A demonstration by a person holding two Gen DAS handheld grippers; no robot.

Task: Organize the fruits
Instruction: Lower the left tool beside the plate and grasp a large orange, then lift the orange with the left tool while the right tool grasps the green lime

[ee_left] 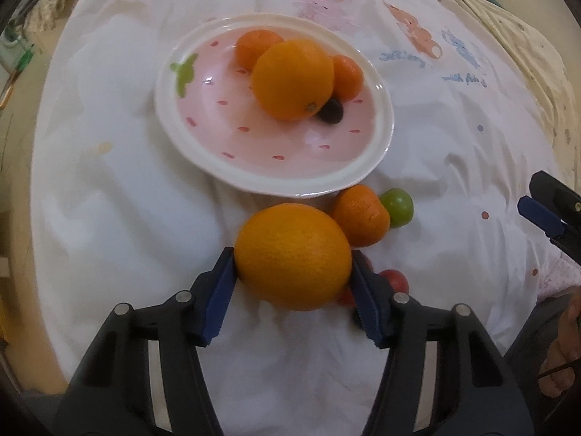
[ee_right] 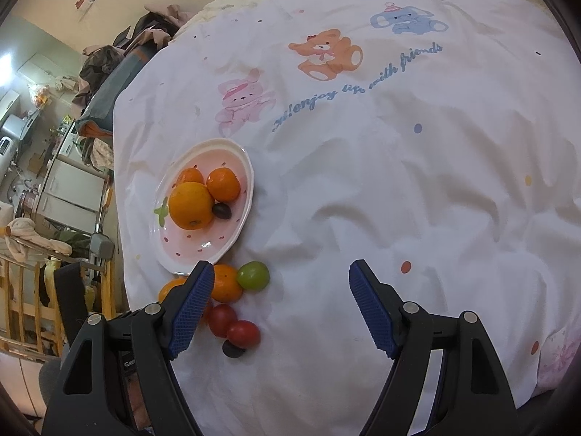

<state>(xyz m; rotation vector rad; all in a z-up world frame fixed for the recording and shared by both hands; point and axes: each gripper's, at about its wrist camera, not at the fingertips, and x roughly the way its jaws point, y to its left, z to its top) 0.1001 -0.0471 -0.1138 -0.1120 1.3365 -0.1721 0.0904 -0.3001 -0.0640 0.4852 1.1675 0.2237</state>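
A: Left wrist view: what is seen between the blue pads?

B: A large orange (ee_left: 293,256) is pinched by the left gripper (ee_left: 292,272), one pad (ee_left: 222,292) pressed against each side of it. It is held just in front of the near rim of the pink plate (ee_left: 203,152); whether it touches the white sheet (ee_left: 109,218) cannot be told.

A: And what is found on the plate?

B: Another large orange (ee_left: 293,80) is set on it, with two mandarins touching it, one behind to the left (ee_left: 254,45) and one to the right (ee_left: 349,76). A dark grape (ee_left: 331,110) is tucked against its front.

A: What is left off the plate?

B: A mandarin (ee_left: 361,216) is seen just beside the held orange, near the plate rim, and a green fruit (ee_left: 399,206) is touching it on the right. Red tomatoes (ee_left: 395,279) are partly hidden behind the right finger.

A: How is the right gripper shown?

B: In the right wrist view the right gripper (ee_right: 279,312) is spread wide, with nothing held between its fingers, above the printed sheet. Its left finger (ee_right: 192,303) is laid across the loose fruit: two red tomatoes (ee_right: 244,333) and a dark grape (ee_right: 232,349) are seen just beside it.
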